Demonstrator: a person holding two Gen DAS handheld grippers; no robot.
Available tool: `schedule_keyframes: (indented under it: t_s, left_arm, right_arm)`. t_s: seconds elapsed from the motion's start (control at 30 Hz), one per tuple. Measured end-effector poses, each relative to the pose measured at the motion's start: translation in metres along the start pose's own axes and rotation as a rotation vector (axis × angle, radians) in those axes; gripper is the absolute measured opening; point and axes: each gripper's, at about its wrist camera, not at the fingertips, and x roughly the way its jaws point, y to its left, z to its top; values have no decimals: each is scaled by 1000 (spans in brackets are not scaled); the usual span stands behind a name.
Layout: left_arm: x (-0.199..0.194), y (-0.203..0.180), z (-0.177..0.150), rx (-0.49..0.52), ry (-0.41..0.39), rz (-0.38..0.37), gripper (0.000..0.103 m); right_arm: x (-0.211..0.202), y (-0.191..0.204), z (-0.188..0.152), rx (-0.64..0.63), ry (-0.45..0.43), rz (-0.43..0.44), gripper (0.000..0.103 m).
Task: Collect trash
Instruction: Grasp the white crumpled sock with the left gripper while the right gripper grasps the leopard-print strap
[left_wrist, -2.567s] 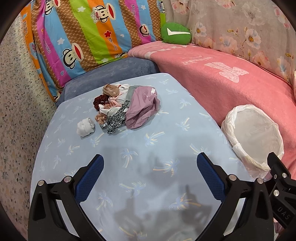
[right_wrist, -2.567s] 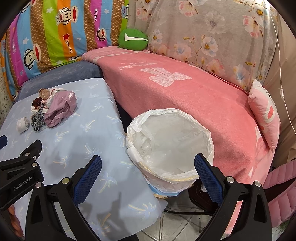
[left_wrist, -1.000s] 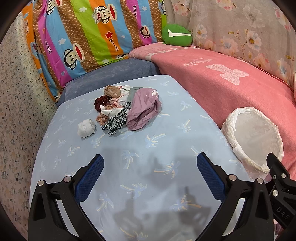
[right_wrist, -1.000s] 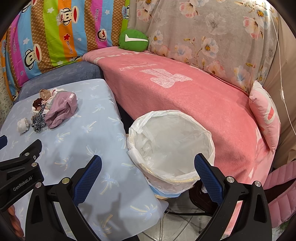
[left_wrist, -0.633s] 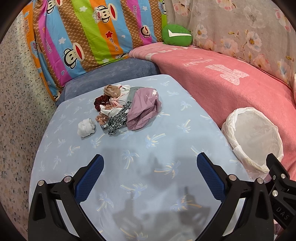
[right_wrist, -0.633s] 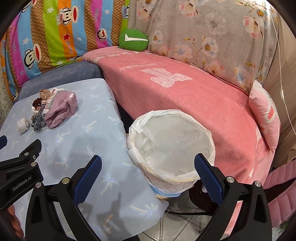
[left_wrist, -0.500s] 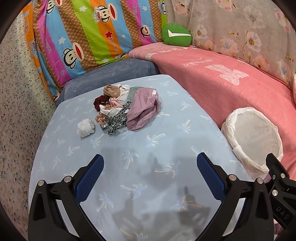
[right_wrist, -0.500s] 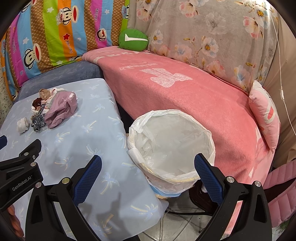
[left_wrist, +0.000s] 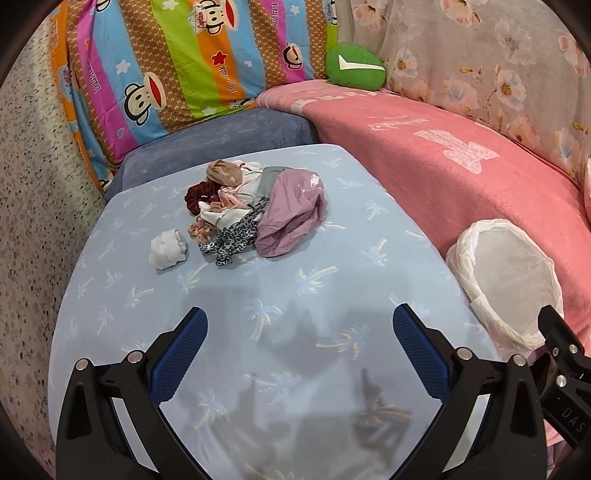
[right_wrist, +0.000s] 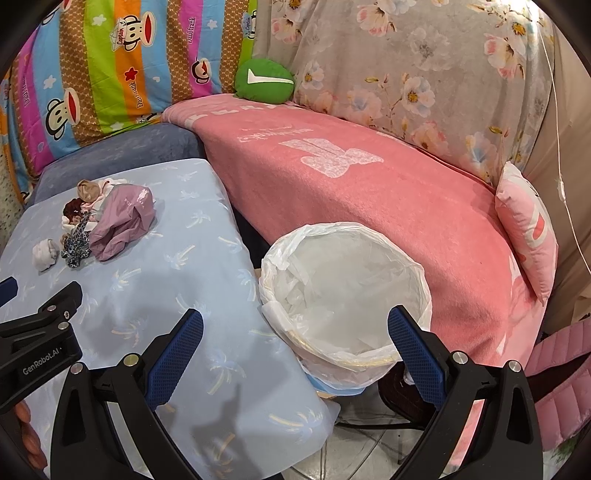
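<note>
Room: we see bare blue table (left_wrist: 303, 295) before both tools | left gripper (left_wrist: 299, 328) wide open, empty | right gripper (right_wrist: 295, 328) wide open, empty, above bin (right_wrist: 421, 295) at table edge | trash pile (left_wrist: 251, 214) crumpled, mixed colours, far side of table.

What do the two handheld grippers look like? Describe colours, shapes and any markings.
Both the left gripper and right gripper have black angular frames with silver bolts and two blue textured finger pads. White lettering, "GenRobot.AI", marks the left one's side.
</note>
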Motion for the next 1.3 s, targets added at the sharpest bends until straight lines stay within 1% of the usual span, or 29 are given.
schedule_keyframes:
  t_s: [0.07,0.13,0.37,0.47,0.6,0.73,0.87,0.93,1.0,1.07,1.17,1.2,1.23,1.27,1.3]
  left_arm:
    - [4,11,2,-23,6,-7,96]
    - [8,24,5,-50,2,2,96]
    - [34,81,13,-137,7,71,96]
    - [46,106,16,-150,0,109,96]
    - [64,133,21,-169,20,124,96]
    - [85,161,26,-209,36,95,96]
    - [102,176,31,-210,35,75,96]
    - [112,182,34,-212,47,59,96]
    - [121,187,36,-217,52,20,96]
    - [128,190,38,-217,55,-2,96]
    - [137,192,42,-208,58,-16,95]
    - [139,193,43,-207,61,-23,93]
    - [142,194,43,-209,68,-35,87]
    - [144,195,43,-212,75,-50,84]
    - [146,196,43,-216,83,-67,77]
  right_arm:
    - [1,5,2,-1,-2,5,98]
    - [2,11,5,-5,-6,14,98]
    - [11,41,18,-3,-20,83,98]
    - [18,57,25,4,-21,116,98]
    - [29,77,35,28,-21,164,98]
    - [41,103,47,33,-15,206,98]
    - [52,130,57,29,-5,253,98]
    - [60,146,62,23,9,281,98]
    - [66,162,66,13,21,306,98]
    - [72,179,69,0,29,324,98]
    - [80,205,75,-18,41,347,97]
    - [83,211,77,-22,49,358,95]
    - [86,218,78,-27,56,366,93]
    - [89,227,80,-31,63,376,92]
    - [91,234,81,-34,69,385,88]
